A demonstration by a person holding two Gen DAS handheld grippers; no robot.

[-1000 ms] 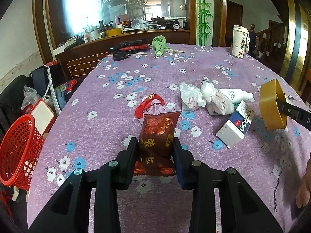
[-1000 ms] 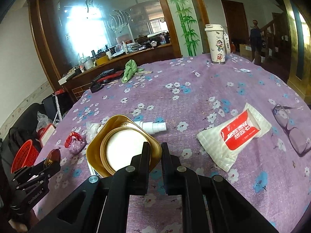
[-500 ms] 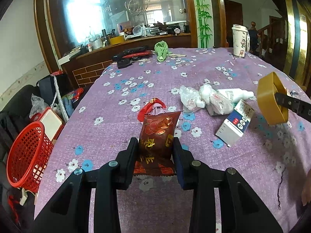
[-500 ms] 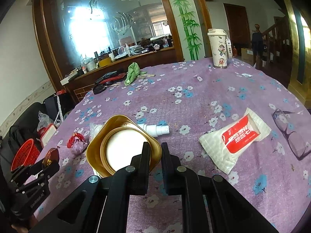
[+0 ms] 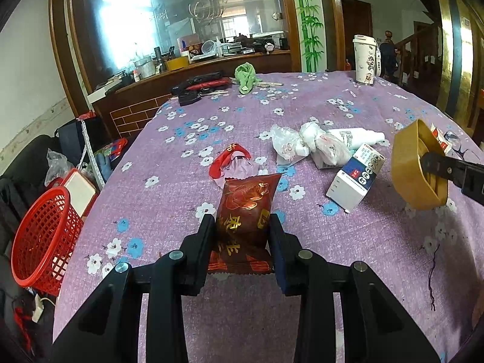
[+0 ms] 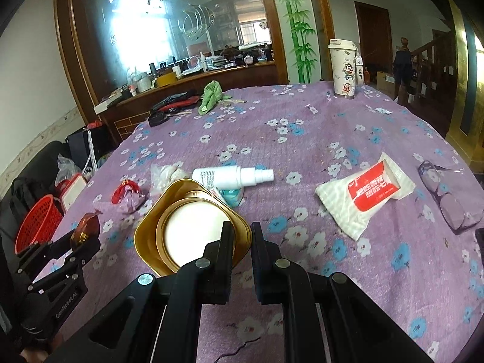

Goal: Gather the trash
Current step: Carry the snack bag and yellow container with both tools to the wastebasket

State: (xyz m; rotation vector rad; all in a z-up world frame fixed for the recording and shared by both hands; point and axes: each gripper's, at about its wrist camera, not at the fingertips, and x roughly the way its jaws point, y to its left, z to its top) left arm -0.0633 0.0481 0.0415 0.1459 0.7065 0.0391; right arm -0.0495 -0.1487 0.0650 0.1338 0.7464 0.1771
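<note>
The left gripper (image 5: 242, 227) is clamped on a dark red snack packet (image 5: 245, 211), its two pads pressing the packet's sides while the crimped lower edge hangs between the fingers, lifted just above the purple flowered tablecloth (image 5: 302, 106). The right gripper (image 6: 242, 236) is pinched tight on the rim of a gold tin lid (image 6: 181, 227), only the thin wall between its jaws, so the lid hangs tilted off to the gripper's left.

Other rubbish lies on the cloth: a crumpled red-and-pink wrapper (image 5: 233, 163) just beyond the packet, knotted plastic bags (image 5: 305, 145) near a white spray bottle (image 5: 357, 136), and a small white and blue box (image 5: 357, 178) leaning beside them. A wet-wipe pack (image 6: 366, 193) and a pair of glasses (image 6: 444, 196) lie further to the right. A red mesh basket (image 5: 42, 239) stands on the floor off the table's left edge, and looks like the place for the trash.

The lid is the weaker hold: gripped by a narrow edge, it could swivel or slip out if the hand swings quickly toward the basket. The packet is glossy and puffed, so it might slide from the pads. A release made short of the basket's rim would drop either item on the floor, among the bags beside it. The glasses and the tumbler (image 6: 345, 69) are probably not rubbish and should stay.
</note>
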